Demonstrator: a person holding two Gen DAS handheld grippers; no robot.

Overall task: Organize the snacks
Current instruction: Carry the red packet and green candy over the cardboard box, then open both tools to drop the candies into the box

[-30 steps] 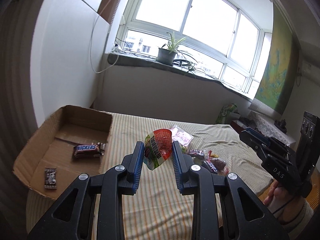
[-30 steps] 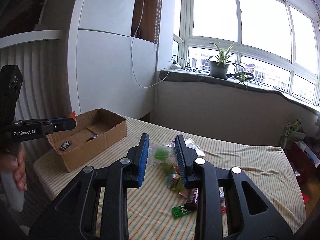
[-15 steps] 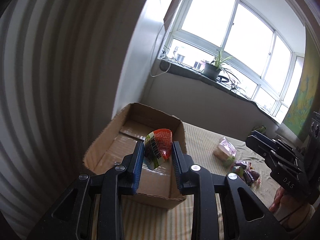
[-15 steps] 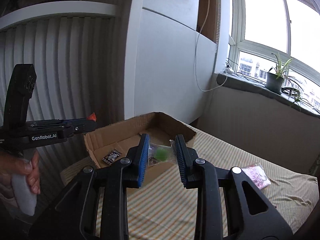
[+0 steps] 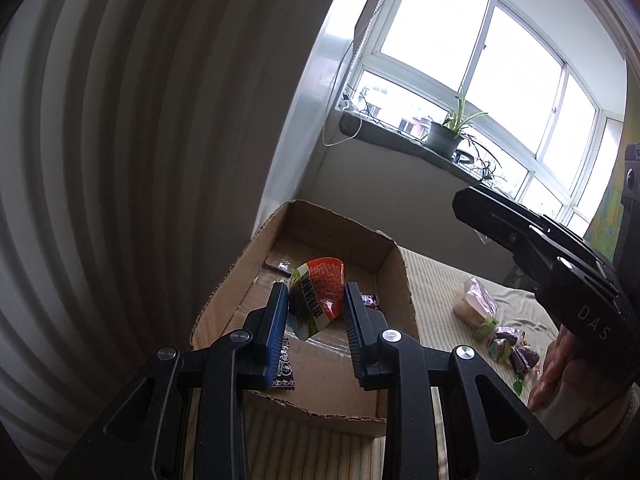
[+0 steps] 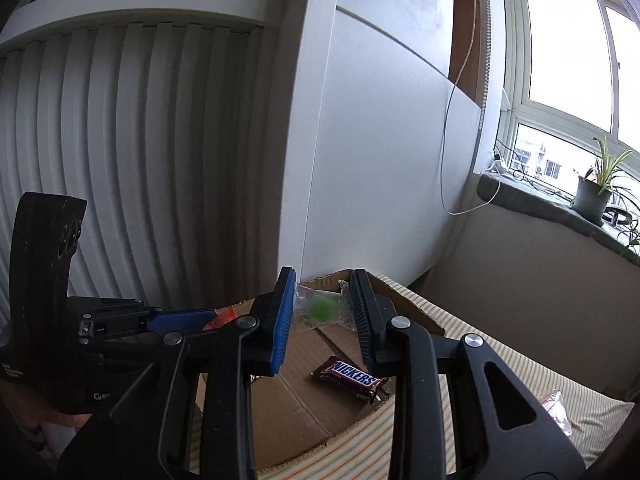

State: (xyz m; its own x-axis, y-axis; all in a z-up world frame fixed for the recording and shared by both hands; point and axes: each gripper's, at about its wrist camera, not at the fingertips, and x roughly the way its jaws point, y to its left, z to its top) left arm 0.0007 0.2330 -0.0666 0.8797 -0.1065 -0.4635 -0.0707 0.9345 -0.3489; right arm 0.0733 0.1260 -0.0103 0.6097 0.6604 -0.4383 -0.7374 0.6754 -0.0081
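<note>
Striped bedding (image 5: 440,292) carries an open brown cardboard box (image 5: 404,280). Over it, the left hand-held gripper (image 5: 316,312) stands narrow, clamping a red-and-green jelly cup (image 5: 318,300). Beside it, the right hand-held gripper (image 6: 322,308) is opening, a clear packet with a green sweet (image 6: 320,308) between its pads. A brown Snickers bar (image 6: 348,378) lies in the box.
</note>
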